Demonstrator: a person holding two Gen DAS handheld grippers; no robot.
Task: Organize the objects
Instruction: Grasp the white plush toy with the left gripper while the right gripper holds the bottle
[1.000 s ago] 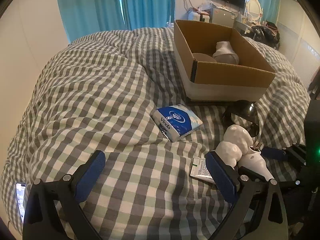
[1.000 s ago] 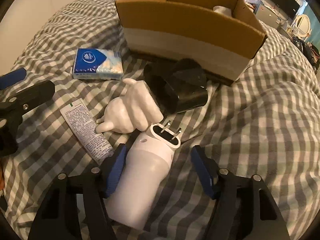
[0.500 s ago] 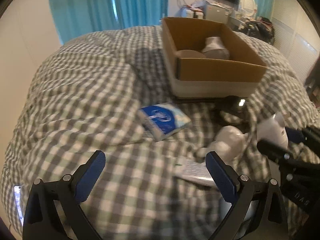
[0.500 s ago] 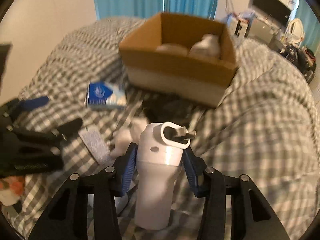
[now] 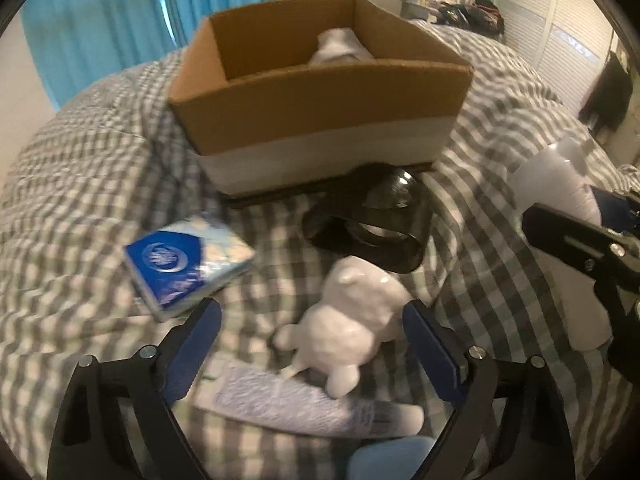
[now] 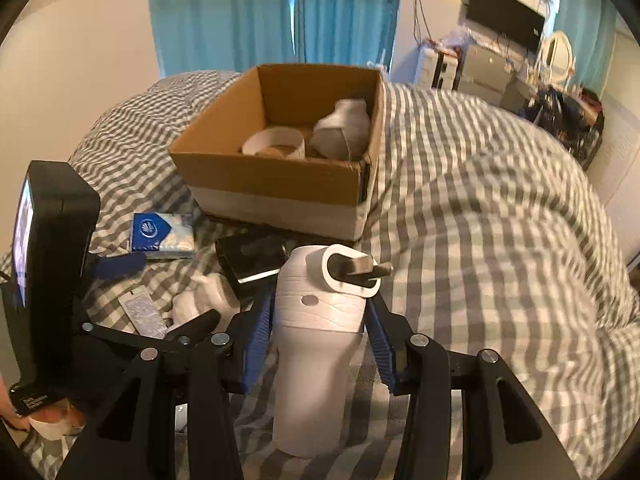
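The white plug-in device point(image 6: 320, 344) stands upright between the blue pads of the right gripper point(image 6: 318, 340), which is clamped on its body; its two metal prongs stick out toward 3 o'clock from the oval cap at the top. It is held above the checked bedcover point(image 6: 480, 208), with the cardboard box point(image 6: 280, 184) at 12 o'clock beyond it. Inside the box lie a roll of tape point(image 6: 276, 144) and, just beside it at 3 o'clock, a pale rounded object point(image 6: 344, 128) leaning against the box wall.

From the left wrist view, the left gripper point(image 5: 312, 344) is spread wide with nothing between its pads. A white animal figurine point(image 5: 348, 320) lies on its side on the bedcover between the open fingers, its feet touching a tube point(image 5: 312, 404) that lies crosswise at 6 o'clock. At 12 o'clock from the figurine sits a glossy black object point(image 5: 372, 216), possibly a pair of goggles, though blur makes that uncertain; it lies against the foot of the box. A blue and white tissue pack point(image 5: 184, 260) rests at 10 o'clock from the figurine, well clear of the box. The white device shows at the 3 o'clock edge of this view, behind the black arm of the right gripper.

Teal curtains point(image 6: 272, 16) hang behind the bed, and a dark screen point(image 6: 504, 12) is mounted on the wall at 1 o'clock.
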